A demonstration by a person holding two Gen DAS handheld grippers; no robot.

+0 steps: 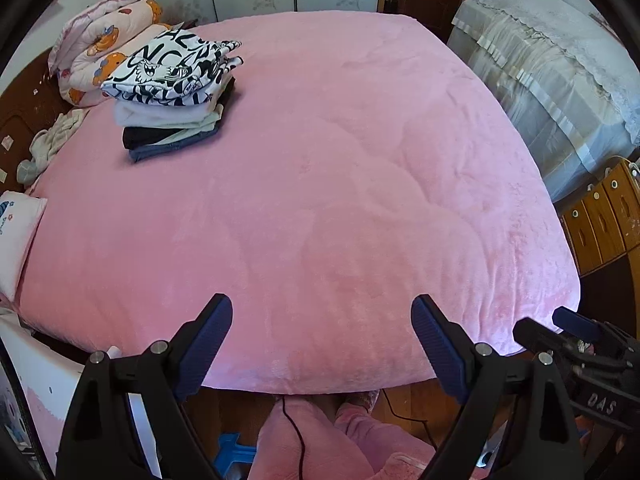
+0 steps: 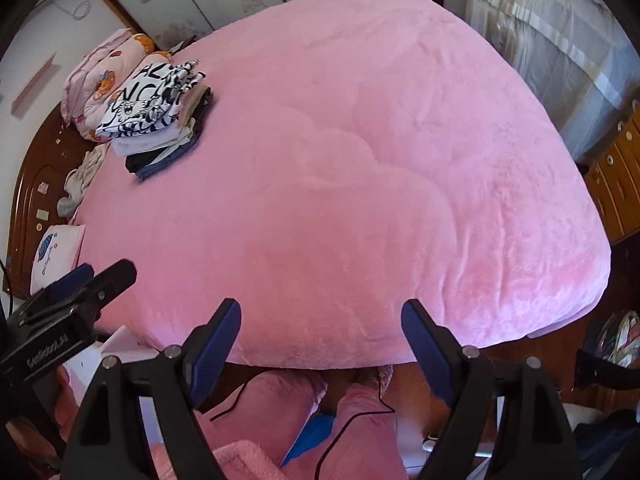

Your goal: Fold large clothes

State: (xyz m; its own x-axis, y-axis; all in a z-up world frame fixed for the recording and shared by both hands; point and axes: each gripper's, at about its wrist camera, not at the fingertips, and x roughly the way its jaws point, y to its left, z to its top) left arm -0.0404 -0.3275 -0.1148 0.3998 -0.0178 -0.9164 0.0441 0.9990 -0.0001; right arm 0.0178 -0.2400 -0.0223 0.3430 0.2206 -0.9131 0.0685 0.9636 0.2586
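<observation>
Pink fleece blanket covers the whole bed, mostly bare. Stack of folded clothes, black-and-white printed top uppermost, sits upper left of the frame beside a cartoon-print quilt. Left gripper and right gripper hang over the bed's near edge, jaws wide apart, nothing between them. Wooden drawers at right, lace-covered furniture upper right.

One pink bed; one stack of folded clothes; one rolled quilt; one pillow; two grippers.
</observation>
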